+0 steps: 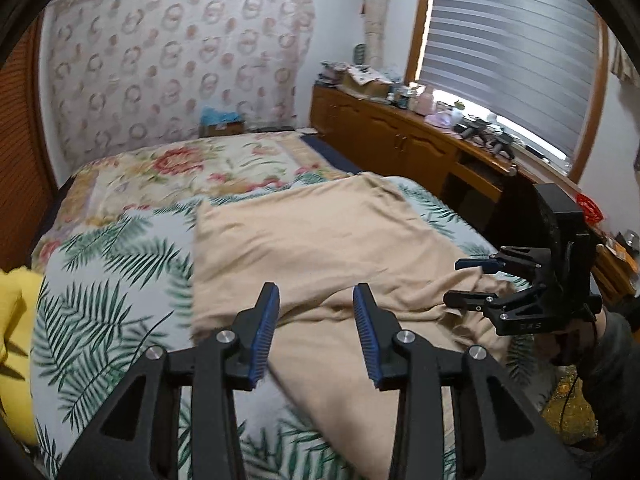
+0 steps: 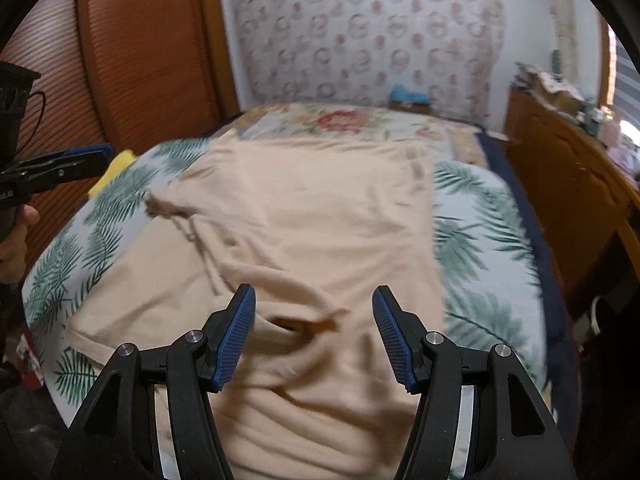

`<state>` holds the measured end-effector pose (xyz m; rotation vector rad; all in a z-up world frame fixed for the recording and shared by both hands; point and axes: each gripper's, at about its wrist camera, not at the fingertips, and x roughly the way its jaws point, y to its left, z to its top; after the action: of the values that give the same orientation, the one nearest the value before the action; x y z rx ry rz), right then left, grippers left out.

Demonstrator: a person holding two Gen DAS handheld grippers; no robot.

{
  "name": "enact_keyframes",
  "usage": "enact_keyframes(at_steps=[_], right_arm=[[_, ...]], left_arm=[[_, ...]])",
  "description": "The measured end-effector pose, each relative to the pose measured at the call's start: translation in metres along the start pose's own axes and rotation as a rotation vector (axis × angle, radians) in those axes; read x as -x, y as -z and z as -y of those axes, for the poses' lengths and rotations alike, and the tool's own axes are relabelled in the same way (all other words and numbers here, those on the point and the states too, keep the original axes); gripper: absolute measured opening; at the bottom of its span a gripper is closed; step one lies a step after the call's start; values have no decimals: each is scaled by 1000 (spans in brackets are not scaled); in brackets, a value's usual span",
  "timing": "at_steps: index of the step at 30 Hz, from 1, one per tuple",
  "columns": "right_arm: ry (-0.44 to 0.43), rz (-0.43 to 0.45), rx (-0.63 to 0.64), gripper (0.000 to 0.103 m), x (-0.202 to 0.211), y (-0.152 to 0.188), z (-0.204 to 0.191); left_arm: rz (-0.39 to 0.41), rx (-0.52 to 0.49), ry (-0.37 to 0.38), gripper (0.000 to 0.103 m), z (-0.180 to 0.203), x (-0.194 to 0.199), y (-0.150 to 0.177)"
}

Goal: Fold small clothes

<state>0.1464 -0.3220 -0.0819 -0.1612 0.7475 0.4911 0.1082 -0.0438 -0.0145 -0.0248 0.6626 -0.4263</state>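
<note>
The left tongs (image 1: 316,308) stand partly open with nothing between the blue pads, hanging just above the near left part of the beige T-shirt (image 1: 320,240). The right tongs (image 2: 314,312) gape wider, also empty, poised over the collar opening (image 2: 300,324) at the shirt's near end. The shirt lies spread on the bed over a palm-leaf sheet (image 1: 112,272), its hem toward the far end. One half looks already laid over the other, with a sleeve (image 2: 168,204) poking out at the left. The near part is rumpled into ridges, which is the first hazard: if either pair of tongs closes on a ridge rather than a true edge, it probably lifts only the top layer, and the fold underneath slides apart. The collar region is several layers thick, so a shallow pinch there may slip off as the cloth is raised. The soft bed gives under pressure, so pads pushed down to catch an edge could also nip the palm-leaf sheet and drag it along with the shirt. With the two tongs near each other on the same end, an uneven lift would likely skew the fold and leave the far hem crooked. Further left, a yellow garment (image 1: 16,320) lies at the bed's edge, near enough that a wide sweep might catch it. Beyond, the floral bedspread (image 1: 192,164) and the wooden cabinet (image 1: 400,136) under the window are well clear.
</note>
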Motion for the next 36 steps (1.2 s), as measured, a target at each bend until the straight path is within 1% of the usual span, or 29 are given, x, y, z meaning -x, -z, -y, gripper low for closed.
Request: enact_keyframes(at_steps=[2,4,6,7,8,9,10,11,12,13,17,23,31,36], right_arm=[[-10,-37,21,62,-14,-2,-7],[-34,-85,48,62,-28,-3,-13],[-33,-102,66,62,-35,-3,-18],[-37,-112,78,52,-37,-3,-20],[-46,-122,90,46,-40,-3,-22],[-55,-128,102,32,-41,-2,-24],[-63,-130,115,16,-40,-1,-26],[-58,-125,131,11,-37,-1,-29],[-49,-114,142,10,-34,-1,-31],[-41,-85,153,9,-26,-2,-34],[-34,-12,145,8,-3,-8,-37],[-28,29,155,8,14,-13,-41],[12,99,143,8,41,-21,-37],[47,93,119,8,48,-16,-22]], left_arm=[[-4,6,-21,37,-5,0,7],[-8,17,-23,37,-9,-1,12],[-9,34,-21,37,-13,-1,16],[-9,38,-22,37,-15,1,18],[-8,43,-25,37,-16,1,19],[-7,47,-26,37,-18,2,19],[-5,50,-29,37,-18,2,20],[-4,52,-30,37,-20,3,20],[-3,54,-32,37,-21,4,20],[-4,56,-32,37,-21,3,19],[-6,56,-41,37,-20,3,19],[-1,51,-67,37,-21,4,20],[7,49,-60,37,-21,5,19],[14,48,-55,37,-20,7,18]])
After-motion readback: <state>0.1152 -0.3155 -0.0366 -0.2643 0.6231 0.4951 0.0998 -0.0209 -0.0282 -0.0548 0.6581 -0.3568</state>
